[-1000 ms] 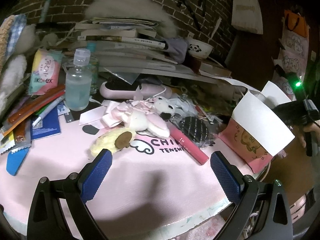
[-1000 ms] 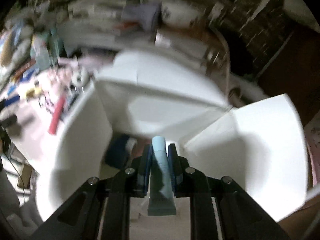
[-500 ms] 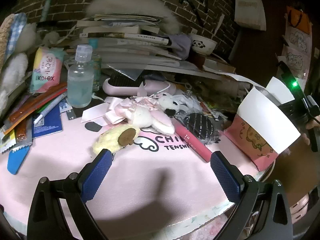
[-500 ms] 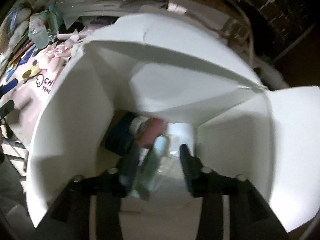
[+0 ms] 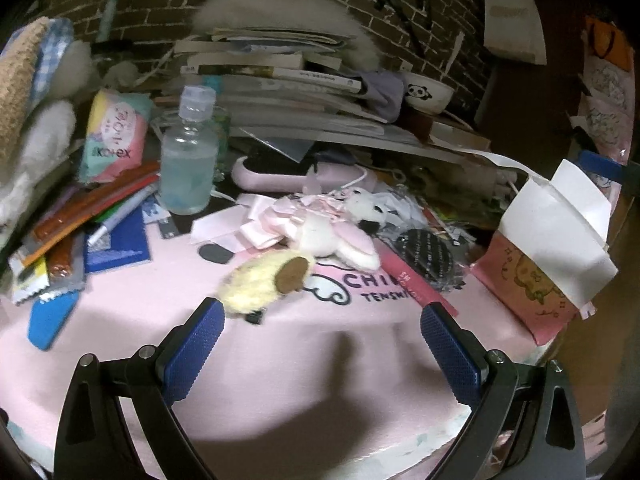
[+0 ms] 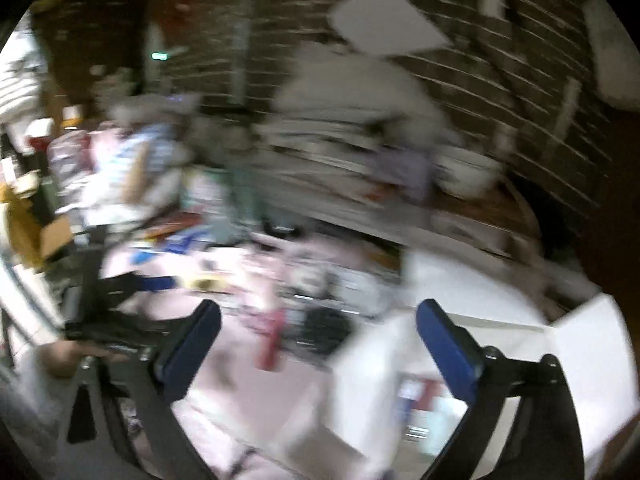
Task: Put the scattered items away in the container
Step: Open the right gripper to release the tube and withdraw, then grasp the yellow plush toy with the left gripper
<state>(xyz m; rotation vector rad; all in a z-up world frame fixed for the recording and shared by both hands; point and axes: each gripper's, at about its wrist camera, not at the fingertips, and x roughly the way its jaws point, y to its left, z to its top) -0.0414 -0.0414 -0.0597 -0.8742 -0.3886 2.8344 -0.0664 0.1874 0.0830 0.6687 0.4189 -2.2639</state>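
— On the right: up and out of the container now, where half a second ago sat deep between its white flaps.
— And the right gripper?
— Spread wide, with nothing between the pads. Hangs above the near flap, all heavily blurred.
— The pale blue tube from before?
— No longer gripped. Perhaps down in the box among the other bits, but too smeared to tell.
— On the left?
— Barely shifted. Left gripper likewise spread wide, grips nothing, hovers low over the pink mat.
— Place of the container there?
— Upright at the mat's right edge, pink-walled, white flaps raised.
— Loose on the mat?
— Yellow plush just beyond the left pad, bunny plush behind it. Red tube aslant beside a black dotted pouch, between the plush toys and the container. Clear bottle well back on the left.
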